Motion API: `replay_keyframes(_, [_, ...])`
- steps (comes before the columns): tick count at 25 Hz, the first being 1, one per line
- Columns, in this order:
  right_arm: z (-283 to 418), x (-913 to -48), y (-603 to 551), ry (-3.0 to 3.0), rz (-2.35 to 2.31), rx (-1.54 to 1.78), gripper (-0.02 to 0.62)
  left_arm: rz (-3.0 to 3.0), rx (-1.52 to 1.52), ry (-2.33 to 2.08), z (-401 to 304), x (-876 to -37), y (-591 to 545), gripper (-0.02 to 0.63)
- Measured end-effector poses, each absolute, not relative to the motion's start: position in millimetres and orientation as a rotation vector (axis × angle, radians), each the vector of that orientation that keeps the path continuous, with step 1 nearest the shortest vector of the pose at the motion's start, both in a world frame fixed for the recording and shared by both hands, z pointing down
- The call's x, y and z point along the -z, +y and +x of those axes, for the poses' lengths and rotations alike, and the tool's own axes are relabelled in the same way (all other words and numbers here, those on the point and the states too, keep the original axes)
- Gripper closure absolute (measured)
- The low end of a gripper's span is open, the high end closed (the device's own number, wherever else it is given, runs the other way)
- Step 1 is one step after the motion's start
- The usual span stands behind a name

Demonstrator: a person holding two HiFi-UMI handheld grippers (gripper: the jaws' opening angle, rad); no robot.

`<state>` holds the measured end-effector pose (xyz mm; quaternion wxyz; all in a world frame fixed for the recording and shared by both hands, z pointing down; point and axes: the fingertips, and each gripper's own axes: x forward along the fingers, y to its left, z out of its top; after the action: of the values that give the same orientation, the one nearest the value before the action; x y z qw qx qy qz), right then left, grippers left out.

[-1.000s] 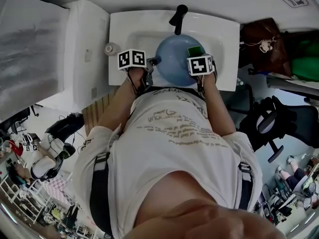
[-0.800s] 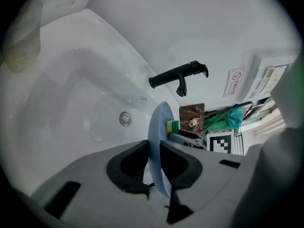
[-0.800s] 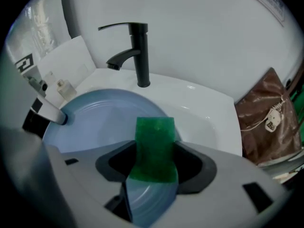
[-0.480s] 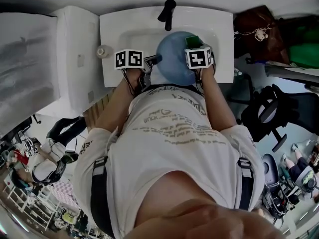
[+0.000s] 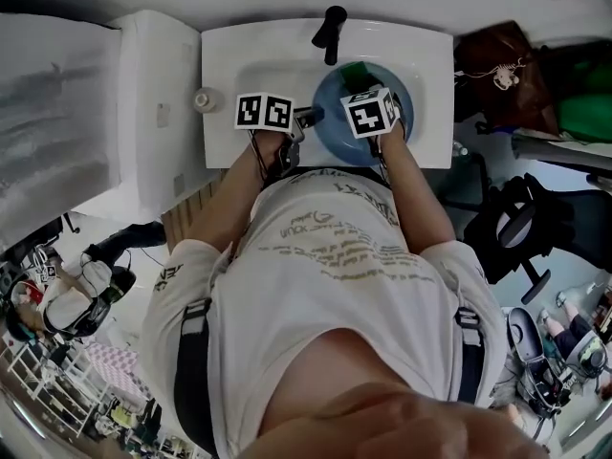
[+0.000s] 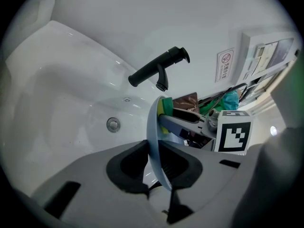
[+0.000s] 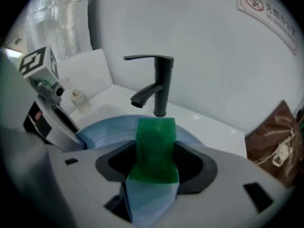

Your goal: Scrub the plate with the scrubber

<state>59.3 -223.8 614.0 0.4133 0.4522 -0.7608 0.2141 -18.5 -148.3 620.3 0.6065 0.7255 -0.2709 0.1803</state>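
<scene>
1. A person (image 5: 335,256) in a white printed T-shirt, seen from above, stands at the near edge of a washbasin with both forearms reaching over it.
2. The white sink (image 5: 225,55) is rectangular, with its bowl (image 6: 61,108) sunk in the middle and a flat rim (image 7: 213,122) all round.
3. The blue plate (image 5: 335,134) is over the right half of the bowl, near the sink's near edge. In the left gripper view it is seen edge-on (image 6: 153,137), tilted up on its rim. In the right gripper view its hollow face (image 7: 109,127) spreads below the tap.
4. The left gripper (image 5: 304,118) reaches in from the plate's left side. Its jaws (image 6: 154,163) stand only narrowly apart with the plate's rim pinched between the dark pads. They have just been opening a little, but the rim is held between them.
5. The right gripper (image 5: 359,89) is over the plate, pointing towards the sink's far edge. Its jaws (image 7: 154,163) are closed on the scrubber from both sides.
6. A black tap (image 5: 331,32) stands at the middle of the sink's far edge, its spout (image 7: 159,87) reaching over the bowl (image 6: 159,70).
7. The green scrubber (image 7: 154,146) pokes out beyond the right jaws and lies against the plate's face near its far rim (image 5: 356,70) (image 6: 165,106).
8. A small pale bottle (image 5: 204,99) stands on the sink's left edge (image 7: 80,100).
9. A round metal fitting (image 6: 113,124) is set in the bowl's wall.
</scene>
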Motion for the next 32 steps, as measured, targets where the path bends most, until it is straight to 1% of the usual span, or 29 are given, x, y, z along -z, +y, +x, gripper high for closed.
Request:
replay_keyframes(10, [9,-615,-196,-2.135,0.796,-0.434,0.347,1.687,-0.403,-0.655,-36,-619,-155,0.535])
replay_keyframes(20, [-11,-632,-157,-2.145,0.587,-0.464,0.347,1.611,-0.292,-0.676,-45,-630,-149,0.529])
replay_keyframes(25, [-8,-641,-143,-2.106,0.589,-0.562,0.348,1.587,-0.226,-0.680,-51,-631,-149,0.523])
replay_keyframes(32, [27,-656,-147,-1.991,0.733,-0.768,0.344,1.602,-0.210,-0.663,-51,-625,-151,0.514])
